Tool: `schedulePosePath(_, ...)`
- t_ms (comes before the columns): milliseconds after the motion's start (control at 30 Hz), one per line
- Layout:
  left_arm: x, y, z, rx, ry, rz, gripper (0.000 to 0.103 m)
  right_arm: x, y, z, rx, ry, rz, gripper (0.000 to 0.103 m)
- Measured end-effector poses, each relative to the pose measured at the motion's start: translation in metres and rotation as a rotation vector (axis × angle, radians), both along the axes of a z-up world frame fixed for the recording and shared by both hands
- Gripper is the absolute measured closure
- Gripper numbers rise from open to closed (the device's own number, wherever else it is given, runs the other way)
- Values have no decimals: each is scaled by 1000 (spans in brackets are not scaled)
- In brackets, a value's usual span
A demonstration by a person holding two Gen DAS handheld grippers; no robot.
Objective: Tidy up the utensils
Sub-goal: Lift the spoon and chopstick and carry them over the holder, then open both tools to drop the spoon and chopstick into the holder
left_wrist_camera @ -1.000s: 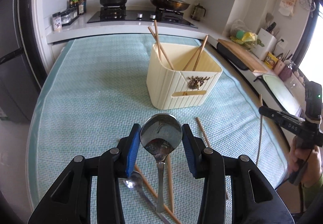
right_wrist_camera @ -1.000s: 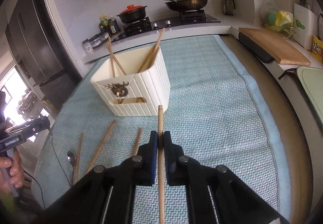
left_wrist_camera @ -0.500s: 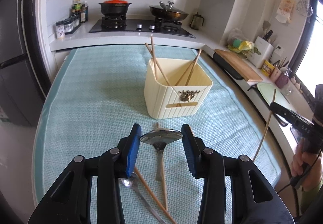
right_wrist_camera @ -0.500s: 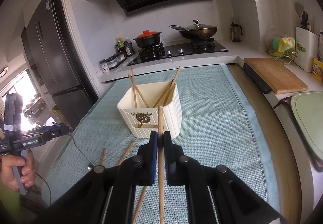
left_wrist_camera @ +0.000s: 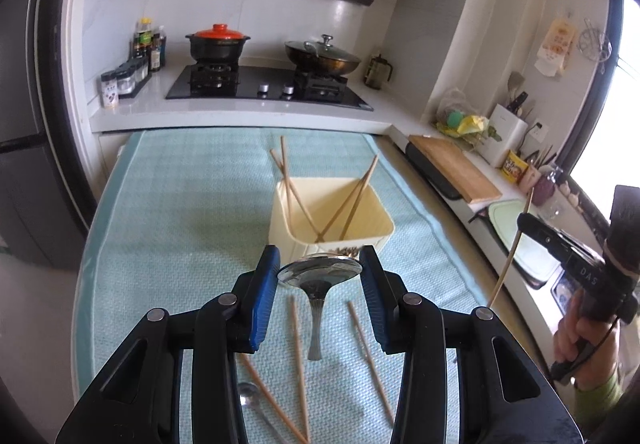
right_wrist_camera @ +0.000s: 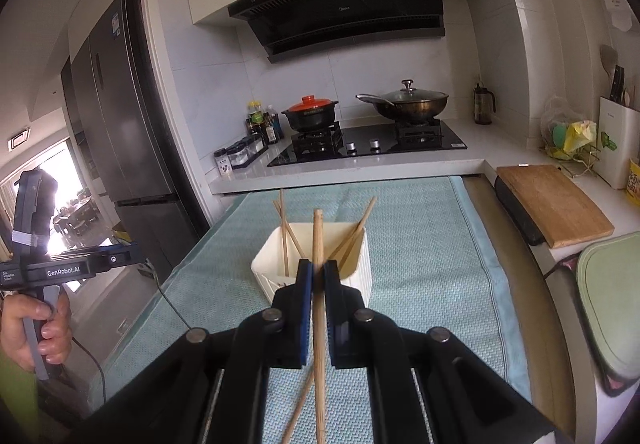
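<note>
The left gripper (left_wrist_camera: 319, 272) clamps a steel spoon (left_wrist_camera: 318, 276) by the edges of its bowl, one blue pad on each side, so the handle hangs free below the jaws and points down towards the cloth. That grip suits a drop: with the handle lowest, the spoon can probably slide handle-first into a container. The right gripper (right_wrist_camera: 318, 276) is shut on a wooden chopstick (right_wrist_camera: 318, 284), pinched partway along so that a long part sticks out past the fingertips and the rest runs back under the jaws; this too looks like a hold meant for lowering one end in.

The cream utensil holder (left_wrist_camera: 352, 232) stands just ahead of and below both pairs of tongs, on the pale blue tablecloth (left_wrist_camera: 180, 228), with four chopsticks leaning inside it. In the right wrist view, the held chopstick's tip crosses the holder's (right_wrist_camera: 272, 272) opening. Beneath the left tongs several loose chopsticks (left_wrist_camera: 298, 340) and a second, smaller spoon (left_wrist_camera: 248, 392) lie on the cloth, waiting to be sorted. The task looks roughly midway.
</note>
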State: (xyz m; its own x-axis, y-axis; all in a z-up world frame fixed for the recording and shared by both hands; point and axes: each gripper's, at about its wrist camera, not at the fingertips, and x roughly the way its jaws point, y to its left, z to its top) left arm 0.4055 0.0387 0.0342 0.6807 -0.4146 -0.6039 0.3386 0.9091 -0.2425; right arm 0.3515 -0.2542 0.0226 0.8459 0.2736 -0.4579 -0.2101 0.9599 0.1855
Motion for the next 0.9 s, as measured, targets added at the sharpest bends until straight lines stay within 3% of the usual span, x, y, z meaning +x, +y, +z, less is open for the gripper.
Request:
schedulePosePath(300,51,-19,79,-30,-116,3,62,54,21,71,-2,-158,32,97)
schedulePosePath(433,80,-30,94,-7,-148,19,62,84,33,90,10,-237,45,97)
schedulePosePath(633,127,-41,64,6,-90,33,62,135,48,71,3,-271,81,97)
schedulePosePath(800,160,-47,23,4,-24,58,62,170,55,30,-40,-212,106,97)
schedulePosePath(900,173,-52,-1,24,25,63,62,188,55,5,-55,-120,113,97)
